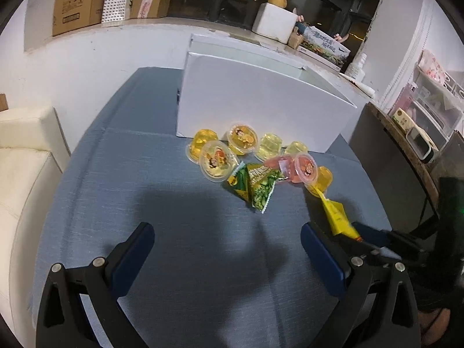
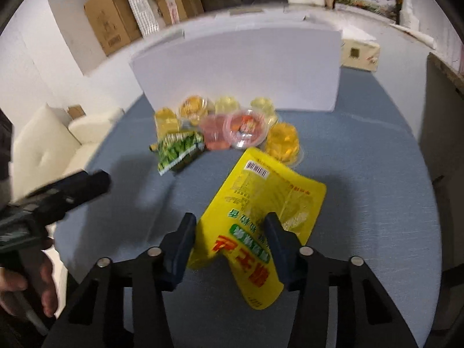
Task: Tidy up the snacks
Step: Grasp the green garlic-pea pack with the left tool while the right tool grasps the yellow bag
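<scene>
The right gripper (image 2: 229, 232) has its jaws closed on the yellow snack pouch (image 2: 261, 203), held tilted above the blue desk (image 2: 362, 174). The left gripper (image 1: 227, 242) hangs with jaws wide apart and empty. Jelly cups (image 1: 243, 138) and green packets (image 1: 255, 185) lie clustered before the white box (image 1: 261, 104).

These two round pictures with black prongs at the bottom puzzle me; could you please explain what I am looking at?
Each picture comes from a camera mounted on a hand-held claw, looking along its two fingers. A person holds one in each hand. The left claw is open and empty. The right claw grips a yellow snack packet, lifted off the blue tablecloth. On the cloth lie jelly cups, green snack packets and, behind them, a white box.
</scene>
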{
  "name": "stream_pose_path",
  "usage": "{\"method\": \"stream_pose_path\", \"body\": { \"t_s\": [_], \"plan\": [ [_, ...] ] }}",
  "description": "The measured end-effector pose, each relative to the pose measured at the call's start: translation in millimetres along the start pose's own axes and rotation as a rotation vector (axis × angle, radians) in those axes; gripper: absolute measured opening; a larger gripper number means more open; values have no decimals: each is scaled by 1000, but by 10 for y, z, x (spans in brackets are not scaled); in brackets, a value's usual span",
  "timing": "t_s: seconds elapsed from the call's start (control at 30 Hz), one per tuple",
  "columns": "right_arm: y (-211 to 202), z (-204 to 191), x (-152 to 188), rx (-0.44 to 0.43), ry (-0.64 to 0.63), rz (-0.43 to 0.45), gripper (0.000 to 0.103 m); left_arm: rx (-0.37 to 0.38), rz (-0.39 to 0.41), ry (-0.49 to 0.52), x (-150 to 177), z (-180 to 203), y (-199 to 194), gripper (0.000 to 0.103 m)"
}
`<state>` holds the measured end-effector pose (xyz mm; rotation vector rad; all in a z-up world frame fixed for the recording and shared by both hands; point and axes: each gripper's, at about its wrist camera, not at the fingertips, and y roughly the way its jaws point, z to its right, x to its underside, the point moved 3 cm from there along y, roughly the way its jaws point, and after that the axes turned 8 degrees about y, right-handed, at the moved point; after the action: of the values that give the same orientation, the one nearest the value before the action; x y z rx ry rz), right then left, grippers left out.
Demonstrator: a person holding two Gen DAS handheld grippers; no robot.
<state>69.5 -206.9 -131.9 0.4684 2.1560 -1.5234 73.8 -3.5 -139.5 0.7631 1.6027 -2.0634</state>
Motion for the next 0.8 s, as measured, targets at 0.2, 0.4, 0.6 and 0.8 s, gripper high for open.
{"method": "stream_pose_path", "body": {
  "t_s": [0.2,0.4,0.6,0.8],
  "plan": [
    [-192,-7,-24,-38,11,32,41,-4,-28,60,-69,122,209,103],
    [-332,-57,-114,-71,1,100,35,3,-88,111,-274,217,679,103],
    [-290,-7,-98,-83,7,79,32,1,-100,92,-349,207,868,77],
    [-427,-33,-143,-92,-19,120,0,60,-84,94,-353,202,804,39]
  ]
}}
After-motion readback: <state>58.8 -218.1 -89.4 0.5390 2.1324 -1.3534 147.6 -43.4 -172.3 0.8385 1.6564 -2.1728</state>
